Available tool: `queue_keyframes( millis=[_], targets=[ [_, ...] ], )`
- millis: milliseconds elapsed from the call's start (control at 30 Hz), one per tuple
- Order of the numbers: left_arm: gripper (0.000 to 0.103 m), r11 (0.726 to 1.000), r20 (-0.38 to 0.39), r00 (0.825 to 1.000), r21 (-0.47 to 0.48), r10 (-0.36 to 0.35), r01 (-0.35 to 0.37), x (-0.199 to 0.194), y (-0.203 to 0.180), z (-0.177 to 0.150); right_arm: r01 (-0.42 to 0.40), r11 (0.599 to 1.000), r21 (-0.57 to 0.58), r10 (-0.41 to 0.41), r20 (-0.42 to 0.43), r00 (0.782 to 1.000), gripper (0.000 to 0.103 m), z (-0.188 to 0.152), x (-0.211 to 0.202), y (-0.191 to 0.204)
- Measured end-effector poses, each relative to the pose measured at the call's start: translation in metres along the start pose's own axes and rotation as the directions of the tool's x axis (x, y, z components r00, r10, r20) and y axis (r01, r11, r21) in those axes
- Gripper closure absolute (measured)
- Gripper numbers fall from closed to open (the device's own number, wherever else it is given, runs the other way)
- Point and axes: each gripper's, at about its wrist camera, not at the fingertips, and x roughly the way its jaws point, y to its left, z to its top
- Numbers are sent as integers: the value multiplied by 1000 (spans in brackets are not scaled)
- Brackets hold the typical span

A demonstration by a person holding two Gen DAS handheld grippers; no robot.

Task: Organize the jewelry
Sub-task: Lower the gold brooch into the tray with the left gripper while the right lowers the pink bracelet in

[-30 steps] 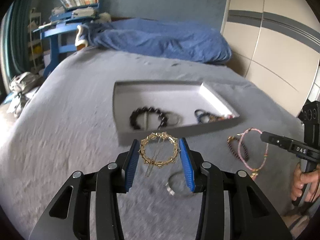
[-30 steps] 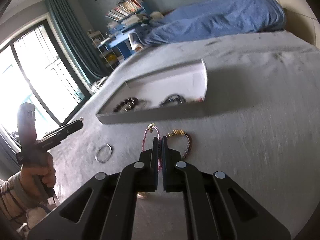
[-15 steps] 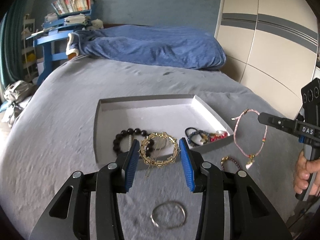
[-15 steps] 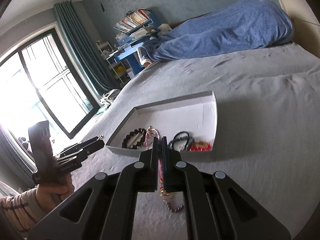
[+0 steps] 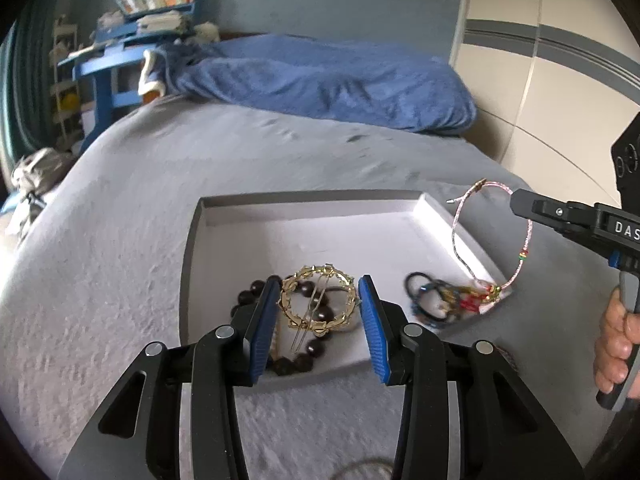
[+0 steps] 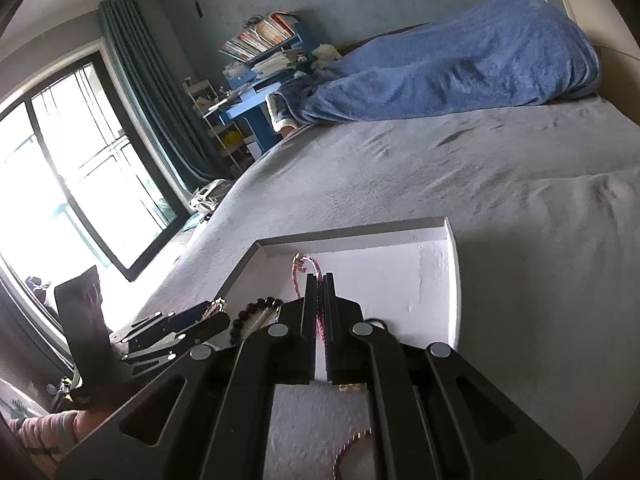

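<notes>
My left gripper [image 5: 319, 296] is shut on a gold ring-shaped hair clip [image 5: 318, 300] and holds it above the near left part of the white tray [image 5: 320, 208]. A dark bead bracelet [image 5: 308, 344] and a tangle of black and red bracelets [image 5: 444, 300] lie in the tray. My right gripper [image 6: 319, 280] is shut on a pink cord bracelet [image 5: 460, 220], which dangles over the tray's right rim; the cord also shows in the right wrist view [image 6: 306, 266]. The tray shows there too [image 6: 400, 232].
The tray sits on a grey bed cover [image 5: 100, 260]. A silver ring [image 5: 360, 470] lies on the cover near me, and another beaded bracelet [image 6: 352, 444] lies under the right gripper. A blue blanket [image 5: 320, 80] is bunched at the far end. A wardrobe [image 5: 560, 80] stands at right.
Both grippers have moved forward to the tray. The hair clip now hangs over the tray's near part, and the pink bracelet was lifted off the cover to the tray's right rim.
</notes>
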Motion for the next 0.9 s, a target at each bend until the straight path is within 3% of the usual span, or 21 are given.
queue_keyframes(
  millis=[233, 533, 600, 667, 767, 900],
  targets=[
    [61, 999, -37, 999, 9, 35, -34, 26, 7, 3, 62, 998, 5, -62, -66, 996, 100, -1, 39, -12],
    [60, 997, -96, 993, 40, 69, -65, 52, 5, -1, 170, 982, -79, -181, -160, 970, 97, -21, 64, -19],
    [52, 997, -92, 994, 43, 66, -62, 51, 4, -1, 179, 978, -105, -194, -159, 968, 82, -24, 62, -17],
    [47, 997, -83, 995, 51, 63, -58, 47, 3, 0, 173, 978, -115, -189, -142, 972, 56, -27, 55, -14],
    [28, 997, -63, 996, 53, 57, -54, 38, 0, -1, 172, 977, -125, -186, -112, 976, 44, -29, 43, -11],
    [24, 998, -25, 999, 55, 41, -40, 20, -2, -4, 169, 978, -124, -176, -54, 983, 30, -36, 21, -7]
  ],
)
